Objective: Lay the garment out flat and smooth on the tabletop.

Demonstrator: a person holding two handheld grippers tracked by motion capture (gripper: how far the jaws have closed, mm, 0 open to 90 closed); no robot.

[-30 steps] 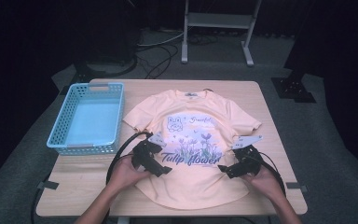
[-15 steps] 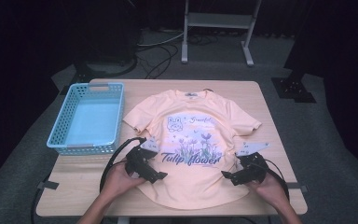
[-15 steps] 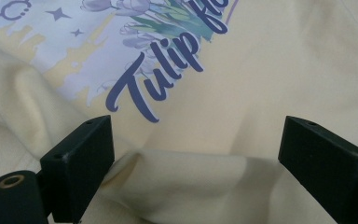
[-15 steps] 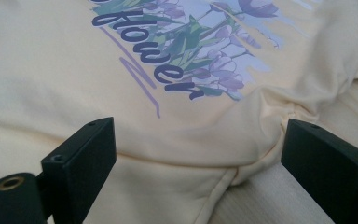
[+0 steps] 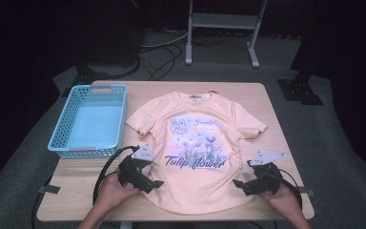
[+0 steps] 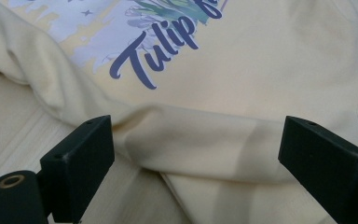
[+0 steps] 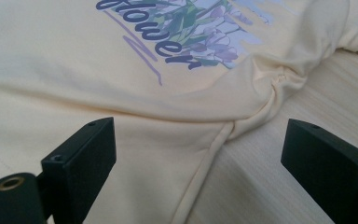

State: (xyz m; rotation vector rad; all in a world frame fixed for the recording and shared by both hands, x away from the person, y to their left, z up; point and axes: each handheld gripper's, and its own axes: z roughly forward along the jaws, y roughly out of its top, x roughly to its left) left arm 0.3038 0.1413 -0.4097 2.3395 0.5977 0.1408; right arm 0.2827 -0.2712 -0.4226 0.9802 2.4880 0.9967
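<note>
- Left gripper (image 5: 153,180) sits at the near left edge of the t-shirt (image 5: 198,143), held in the person's left hand (image 5: 112,190); jaws spread wide, nothing between them.
- Right gripper (image 5: 242,185) is at the near right edge of the shirt, in the right hand (image 5: 281,198); jaws also wide apart and holding nothing.
- Left gripper view: its jaws (image 6: 189,154) straddle a raised fold along the shirt's side edge, bare table to the left, "Tulip" lettering (image 6: 161,53) just beyond. The high view doesn't resolve that fold.
- Right gripper view: its jaws (image 7: 198,154) straddle the shirt's side seam, with a bunched pucker (image 7: 279,79) in the fabric at the edge and the end of the "flower" lettering past it. From the high view this reads as only a small pinch at the right side.
- High view: yellow shirt lies face up, spread flat near the middle of the wooden table (image 5: 267,98), collar at the far side, hem nearest the person.
- Blue plastic basket (image 5: 91,121) stands on the table's left, just beside the shirt's left sleeve.
- Past the table: dark floor, cables (image 5: 164,55), a metal stand (image 5: 221,26).
</note>
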